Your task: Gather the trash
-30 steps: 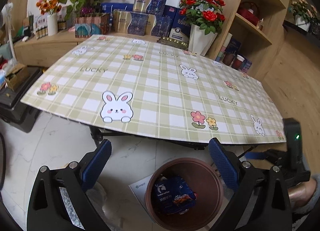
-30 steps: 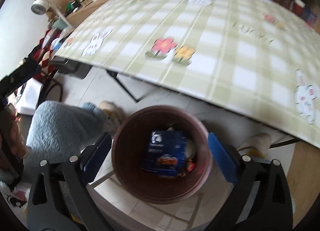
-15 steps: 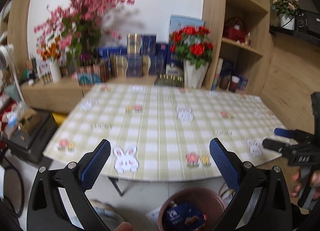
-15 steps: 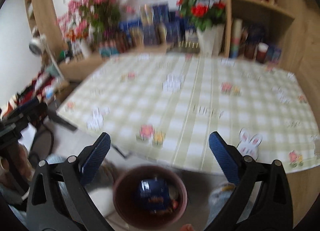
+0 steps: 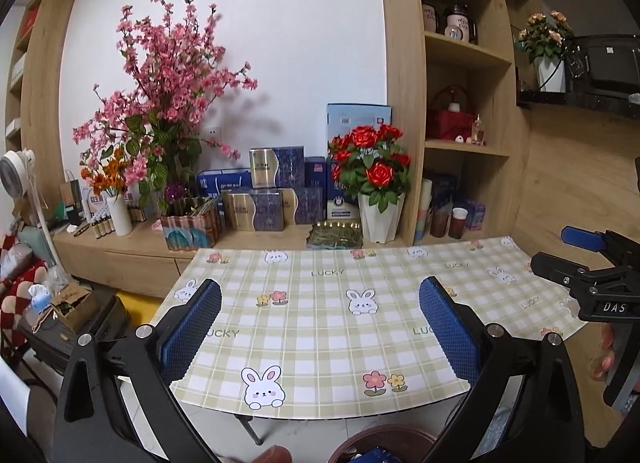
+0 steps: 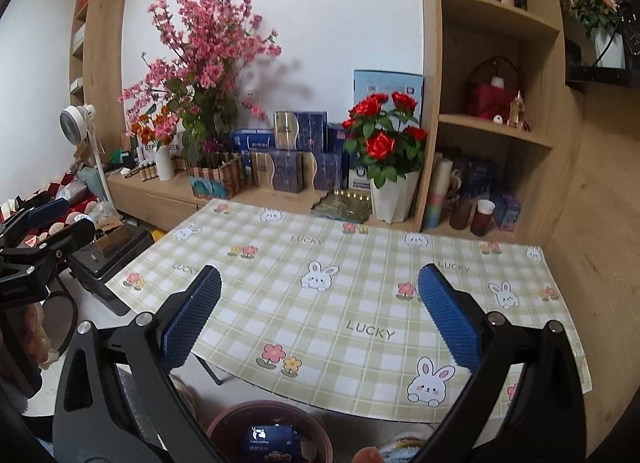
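Both claws, left (image 5: 320,327) and right (image 6: 319,313), gape empty over the checked vinyl surface (image 5: 320,327); only the right view shows the round brown bin's (image 6: 228,423) blue packet (image 6: 270,439).

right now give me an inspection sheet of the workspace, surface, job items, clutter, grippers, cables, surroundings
Surface: checked tablecloth with rabbits and flowers, nothing lying on it.
Job's things: brown bin on the floor below the table's near edge, a dark blue packet inside.
Clutter: nothing seen on the table.
Grippers: left gripper and right gripper both open, empty, raised above the table's near edge.
Cables: nothing seen.
Surroundings: red roses in a white pot, pink blossoms, blue boxes on a wooden sideboard, shelves at right, white fan at left.
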Motion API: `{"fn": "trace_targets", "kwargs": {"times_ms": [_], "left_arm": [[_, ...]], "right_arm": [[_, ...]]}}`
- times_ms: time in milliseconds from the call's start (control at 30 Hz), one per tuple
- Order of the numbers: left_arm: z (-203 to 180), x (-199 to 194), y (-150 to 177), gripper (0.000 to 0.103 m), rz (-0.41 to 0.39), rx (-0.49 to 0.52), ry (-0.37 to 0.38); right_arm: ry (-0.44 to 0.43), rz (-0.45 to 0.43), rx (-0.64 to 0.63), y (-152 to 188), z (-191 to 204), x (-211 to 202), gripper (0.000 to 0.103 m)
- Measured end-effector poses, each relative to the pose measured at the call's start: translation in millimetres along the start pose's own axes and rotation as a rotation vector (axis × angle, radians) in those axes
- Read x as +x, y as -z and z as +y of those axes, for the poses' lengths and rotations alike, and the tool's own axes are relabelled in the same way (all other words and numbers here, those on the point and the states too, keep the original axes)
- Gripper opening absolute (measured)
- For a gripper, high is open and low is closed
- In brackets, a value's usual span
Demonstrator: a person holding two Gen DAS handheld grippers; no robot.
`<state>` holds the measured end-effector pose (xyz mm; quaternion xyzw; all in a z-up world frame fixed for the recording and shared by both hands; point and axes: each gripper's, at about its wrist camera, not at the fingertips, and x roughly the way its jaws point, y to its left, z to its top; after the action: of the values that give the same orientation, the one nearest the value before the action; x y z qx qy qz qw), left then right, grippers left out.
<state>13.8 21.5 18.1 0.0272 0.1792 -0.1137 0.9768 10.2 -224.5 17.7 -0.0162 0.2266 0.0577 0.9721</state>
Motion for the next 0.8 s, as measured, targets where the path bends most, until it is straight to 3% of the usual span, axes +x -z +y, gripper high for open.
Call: {"fn": "trace_targets", "kwargs": {"times_ms": [233,333,800], "left_arm": [[0,-5,-4,0.097,0.004,-0.004,-0.025],[1,-6,-4,0.097,0.003,-0.002,-0.078],[-2,-8,-2,0.097,0.010,0.012,-0.095]], "right_arm": [[0.003,-0.017,-0.019,-3,7,-7,0.097],[0.003,-0.019,-0.018,-4,8,-8,0.097],[0.003,-0.012,-0.004,-2,8,-11,0.097]]}}
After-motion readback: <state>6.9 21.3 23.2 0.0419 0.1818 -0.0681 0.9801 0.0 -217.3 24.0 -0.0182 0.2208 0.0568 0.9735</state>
